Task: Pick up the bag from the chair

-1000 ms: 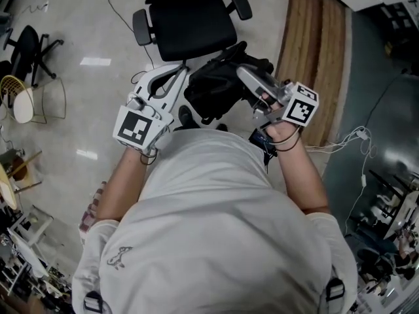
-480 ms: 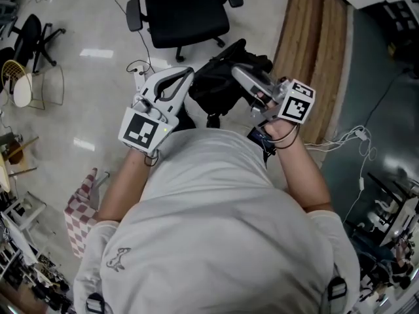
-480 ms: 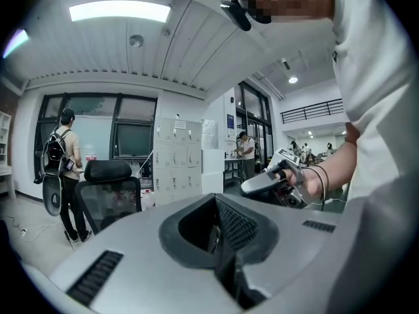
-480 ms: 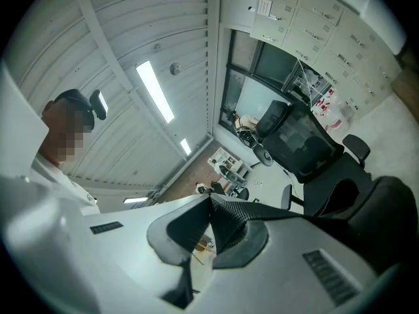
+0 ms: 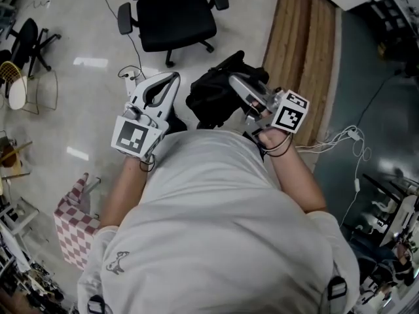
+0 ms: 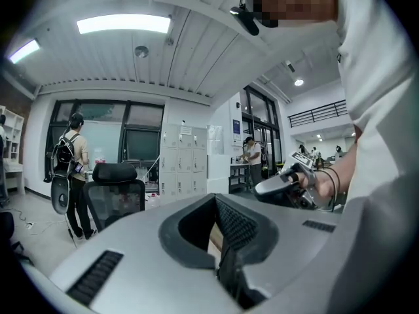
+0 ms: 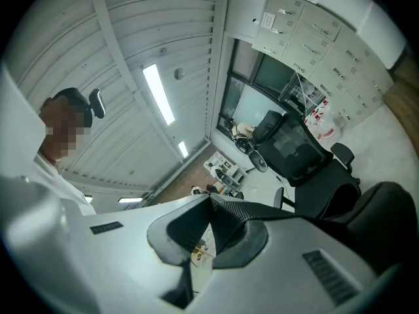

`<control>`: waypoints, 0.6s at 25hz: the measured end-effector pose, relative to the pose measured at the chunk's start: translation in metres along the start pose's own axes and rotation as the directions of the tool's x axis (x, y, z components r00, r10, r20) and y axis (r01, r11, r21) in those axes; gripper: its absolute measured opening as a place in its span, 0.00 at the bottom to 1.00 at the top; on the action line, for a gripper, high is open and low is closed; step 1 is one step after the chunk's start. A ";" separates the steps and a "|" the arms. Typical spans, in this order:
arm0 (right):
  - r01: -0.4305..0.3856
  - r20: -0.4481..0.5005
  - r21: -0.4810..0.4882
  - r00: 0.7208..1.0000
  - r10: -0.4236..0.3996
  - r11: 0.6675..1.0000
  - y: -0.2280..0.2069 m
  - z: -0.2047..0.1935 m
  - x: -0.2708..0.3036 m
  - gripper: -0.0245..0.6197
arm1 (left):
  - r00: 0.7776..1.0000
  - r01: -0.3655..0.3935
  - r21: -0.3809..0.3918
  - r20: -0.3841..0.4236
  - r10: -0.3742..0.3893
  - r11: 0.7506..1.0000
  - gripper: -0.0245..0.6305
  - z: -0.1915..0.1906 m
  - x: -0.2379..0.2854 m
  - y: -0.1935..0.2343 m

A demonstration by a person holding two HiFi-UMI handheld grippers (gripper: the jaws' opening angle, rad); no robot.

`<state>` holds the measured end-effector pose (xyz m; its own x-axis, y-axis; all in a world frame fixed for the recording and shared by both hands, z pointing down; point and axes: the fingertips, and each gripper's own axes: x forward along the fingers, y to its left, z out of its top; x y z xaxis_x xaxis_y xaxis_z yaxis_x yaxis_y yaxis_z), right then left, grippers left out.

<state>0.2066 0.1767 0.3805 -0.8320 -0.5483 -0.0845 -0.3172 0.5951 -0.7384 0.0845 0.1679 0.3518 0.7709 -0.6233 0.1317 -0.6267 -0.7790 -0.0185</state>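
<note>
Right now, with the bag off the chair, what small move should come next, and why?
Probably swing the left gripper across under the bag to steady it. The bag hangs from the shut right gripper alone, clear of the chair, while the left gripper, jaws together on nothing, is beside it.

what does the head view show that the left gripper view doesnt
Only the head view: a red-and-white checked cloth on the floor and a brown wooden floor strip. Only the left gripper view: a standing person wearing a backpack, pale lockers and a long ceiling light. Both: the black office chair and the right gripper, its jaws shut on the black bag.
</note>
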 end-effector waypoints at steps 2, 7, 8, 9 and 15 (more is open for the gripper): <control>0.002 0.009 -0.004 1.000 -0.002 1.000 0.003 -0.001 -0.007 0.09 | 1.000 0.003 0.003 0.010 -0.004 1.000 0.05 0.002 -0.002 -0.006; -0.006 0.018 0.007 1.000 0.006 1.000 0.012 -0.009 -0.016 0.09 | 1.000 0.002 0.014 0.012 -0.002 1.000 0.05 0.004 -0.010 -0.016; -0.011 0.016 0.006 1.000 0.011 1.000 0.014 -0.012 -0.016 0.09 | 1.000 0.000 0.013 0.010 0.000 1.000 0.05 0.003 -0.011 -0.017; -0.015 0.015 0.005 1.000 0.015 1.000 0.016 -0.013 -0.017 0.09 | 1.000 0.003 0.013 0.011 -0.003 1.000 0.05 0.002 -0.012 -0.018; -0.024 0.008 -0.001 1.000 0.024 1.000 0.017 -0.014 -0.016 0.09 | 1.000 0.014 0.011 0.013 -0.014 1.000 0.05 0.001 -0.009 -0.020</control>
<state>0.2084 0.2040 0.3781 -0.8354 -0.5390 -0.1076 -0.2979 0.6086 -0.7354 0.0905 0.1893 0.3498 0.7808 -0.6132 0.1195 -0.6148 -0.7882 -0.0276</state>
